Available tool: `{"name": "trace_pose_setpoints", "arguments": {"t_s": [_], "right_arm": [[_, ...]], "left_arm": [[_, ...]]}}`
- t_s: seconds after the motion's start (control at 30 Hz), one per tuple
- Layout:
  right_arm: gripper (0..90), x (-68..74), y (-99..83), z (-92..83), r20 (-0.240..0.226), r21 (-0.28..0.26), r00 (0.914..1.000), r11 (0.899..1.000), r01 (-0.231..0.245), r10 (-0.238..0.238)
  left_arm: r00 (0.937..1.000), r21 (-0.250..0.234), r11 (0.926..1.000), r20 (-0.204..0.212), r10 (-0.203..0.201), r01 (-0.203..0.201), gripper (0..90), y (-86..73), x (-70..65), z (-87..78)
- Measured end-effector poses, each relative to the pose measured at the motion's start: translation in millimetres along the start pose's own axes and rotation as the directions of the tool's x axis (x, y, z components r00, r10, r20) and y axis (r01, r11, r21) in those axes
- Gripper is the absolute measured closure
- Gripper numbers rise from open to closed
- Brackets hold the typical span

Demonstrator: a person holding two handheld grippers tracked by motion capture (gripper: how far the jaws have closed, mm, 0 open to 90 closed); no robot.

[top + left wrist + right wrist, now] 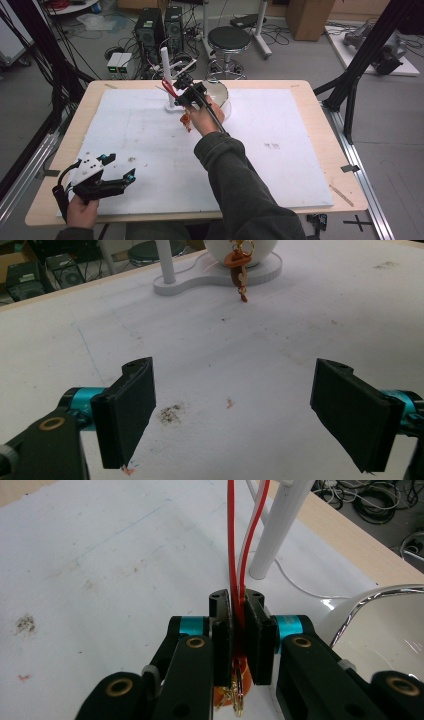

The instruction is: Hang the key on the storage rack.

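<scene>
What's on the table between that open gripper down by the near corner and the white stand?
Nothing but bare white mat with a few smudges, clearest in the left gripper view, between the left gripper and the white stand.

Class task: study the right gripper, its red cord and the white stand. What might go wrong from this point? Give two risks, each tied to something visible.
1. The right gripper pinches only a thin red cord between its fingers; the cord may slip out, dropping the orange charm hanging below.
2. The cord runs close to the slim white post of the stand; a pull might tip it toward the mirror beside it.
</scene>
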State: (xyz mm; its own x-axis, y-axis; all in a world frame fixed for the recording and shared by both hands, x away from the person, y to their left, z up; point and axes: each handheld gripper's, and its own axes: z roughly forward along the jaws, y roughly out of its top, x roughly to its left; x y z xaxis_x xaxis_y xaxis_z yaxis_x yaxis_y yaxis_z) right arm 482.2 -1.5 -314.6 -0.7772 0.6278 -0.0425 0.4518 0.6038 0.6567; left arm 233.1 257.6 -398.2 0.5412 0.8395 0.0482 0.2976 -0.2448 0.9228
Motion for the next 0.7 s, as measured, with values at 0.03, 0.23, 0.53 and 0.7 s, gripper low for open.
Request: {"name": "trace_pose_setpoints", "arguments": {"t_s": [0.03,0.23,0.53,0.7], "right_arm": [[83.6,-0.3,-0.1,0.4,0.0,-0.001,1.0,1.0,-0.002,0.002],[83.6,-2.0,-0.7,4.9,0.002,0.013,0.9999,1.0,-0.016,0.016],[83.5,-2.8,-0.7,13.1,0.004,0.033,0.9998,0.999,-0.021,0.02],[83.5,-1.1,0.5,18.2,0.013,0.041,0.9997,0.999,-0.019,0.019]], "left_arm": [[1.0,0.0,1.0,-0.001,-0.001,0.001,18.7,0.1,-0.1,-0.2],[1.0,0.0,1.0,0.0,0.003,-0.003,18.7,0.3,-0.1,-0.1],[1.0,-0.001,1.0,0.001,0.002,-0.002,18.7,0.3,-0.6,0.0],[1.0,-0.001,1.0,0.001,0.0,0.0,18.7,0.2,-0.1,-0.1]]}}
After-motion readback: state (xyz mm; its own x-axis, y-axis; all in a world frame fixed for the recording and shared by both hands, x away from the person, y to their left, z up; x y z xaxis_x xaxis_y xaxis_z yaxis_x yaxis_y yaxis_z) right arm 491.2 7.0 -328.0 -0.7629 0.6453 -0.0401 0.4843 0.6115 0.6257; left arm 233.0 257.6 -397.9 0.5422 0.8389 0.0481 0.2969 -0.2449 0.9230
